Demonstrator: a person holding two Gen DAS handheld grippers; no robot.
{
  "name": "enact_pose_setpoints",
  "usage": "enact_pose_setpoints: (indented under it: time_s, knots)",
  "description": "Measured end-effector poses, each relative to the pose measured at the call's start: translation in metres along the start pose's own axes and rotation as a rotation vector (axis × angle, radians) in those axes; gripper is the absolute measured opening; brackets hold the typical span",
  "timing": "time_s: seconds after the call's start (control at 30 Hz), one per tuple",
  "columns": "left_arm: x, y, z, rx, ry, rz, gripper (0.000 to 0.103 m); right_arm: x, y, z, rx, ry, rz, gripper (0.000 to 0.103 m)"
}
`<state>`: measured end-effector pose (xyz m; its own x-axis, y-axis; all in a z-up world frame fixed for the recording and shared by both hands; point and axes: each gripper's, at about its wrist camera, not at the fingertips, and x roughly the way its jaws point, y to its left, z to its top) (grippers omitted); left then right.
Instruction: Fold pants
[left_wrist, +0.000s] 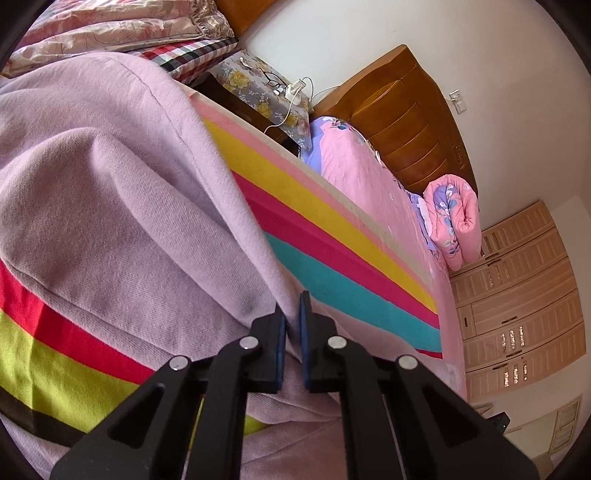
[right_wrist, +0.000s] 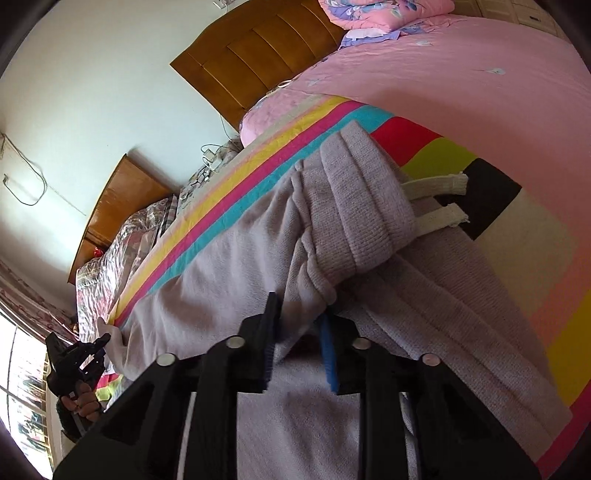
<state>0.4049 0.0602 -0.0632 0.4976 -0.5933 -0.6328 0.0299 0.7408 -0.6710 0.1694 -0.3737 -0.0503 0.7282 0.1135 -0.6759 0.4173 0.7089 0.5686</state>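
Lilac knit pants (left_wrist: 122, 192) lie on a striped blanket (left_wrist: 332, 236) on the bed. In the left wrist view my left gripper (left_wrist: 293, 314) is shut on an edge of the pants fabric, which rises in a lifted fold. In the right wrist view the pants (right_wrist: 229, 266) show their ribbed waistband (right_wrist: 362, 206) with two cream drawstrings (right_wrist: 436, 184). My right gripper (right_wrist: 299, 317) is shut on a bunch of pants fabric near the waistband. The left gripper (right_wrist: 99, 343) shows far left in a hand, gripping the pants' far end.
A pink sheet (right_wrist: 461, 62) covers the bed beyond the blanket, with a rolled pink floral quilt (left_wrist: 454, 218). Wooden headboards (right_wrist: 258, 51) stand against the white wall. A nightstand with a floral cloth, glasses and charger (left_wrist: 266, 88) sits between beds. A wardrobe (left_wrist: 517, 295) stands at the right.
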Motion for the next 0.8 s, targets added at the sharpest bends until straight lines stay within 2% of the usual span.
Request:
enact_pose_setpoints:
  time_s: [0.1,0.2,0.27,0.33,0.43,0.5,0.57,0.63,0.7,0.8]
  knots:
    - [-0.014,-0.016,0.013,0.016,-0.019,-0.021,0.006,-0.011,0.018,0.014,-0.053,-0.033,0.011,0.011]
    - [-0.029,-0.032,0.035,0.003,-0.032,-0.032,0.005,-0.014,0.037,0.045,-0.062,-0.044,0.054,0.01]
    - [-0.05,-0.044,0.044,0.017,-0.073,-0.03,0.005,-0.019,0.05,0.063,-0.057,-0.049,0.088,0.009]
    - [-0.085,-0.057,0.038,0.062,-0.122,-0.054,0.005,-0.032,0.059,0.071,-0.065,-0.063,0.133,0.009]
    - [-0.15,-0.066,-0.008,0.19,-0.179,-0.083,0.006,-0.066,0.053,0.061,-0.094,-0.083,0.201,0.009]
    - [-0.183,-0.064,-0.059,0.279,-0.19,-0.065,0.006,-0.09,0.03,0.035,-0.098,-0.073,0.235,0.009]
    - [-0.198,-0.049,-0.12,0.34,-0.168,-0.022,0.007,-0.104,0.001,-0.002,-0.099,-0.04,0.211,0.009]
    - [-0.191,-0.022,-0.168,0.319,-0.098,0.016,0.007,-0.104,-0.027,-0.039,-0.089,0.013,0.155,0.009]
    - [-0.169,0.009,-0.198,0.292,-0.026,0.054,0.007,-0.096,-0.05,-0.06,-0.057,0.051,0.111,0.009]
    - [-0.141,0.038,-0.209,0.236,0.025,0.069,0.007,-0.086,-0.065,-0.074,-0.023,0.057,0.098,0.009]
